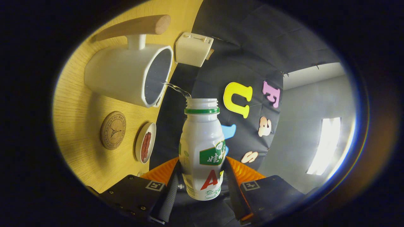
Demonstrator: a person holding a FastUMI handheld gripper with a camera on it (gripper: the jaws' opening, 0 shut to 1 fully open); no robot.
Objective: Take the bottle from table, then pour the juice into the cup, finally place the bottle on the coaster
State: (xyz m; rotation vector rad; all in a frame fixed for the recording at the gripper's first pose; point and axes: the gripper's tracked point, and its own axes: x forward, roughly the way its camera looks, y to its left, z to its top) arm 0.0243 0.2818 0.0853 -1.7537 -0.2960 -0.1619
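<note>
My gripper (202,176) is shut on a white plastic bottle (202,148) with a green neck ring and a green and red label; both fingers press its sides. The whole view is rolled, so the bottle is tipped over. A thin clear stream (176,89) runs from the bottle's open mouth into the white cup (126,75), which has a dark inside and a long wooden handle (135,26). A round cork coaster (113,130) lies on the wooden table (82,107) beside the cup, apart from the bottle.
A small white dish (145,142) with something dark red in it sits next to the coaster. A white toaster-like box (193,49) stands beyond the cup at the table's back, by the black cloth wall. A grey wall with a bright window (325,145) lies off to the side.
</note>
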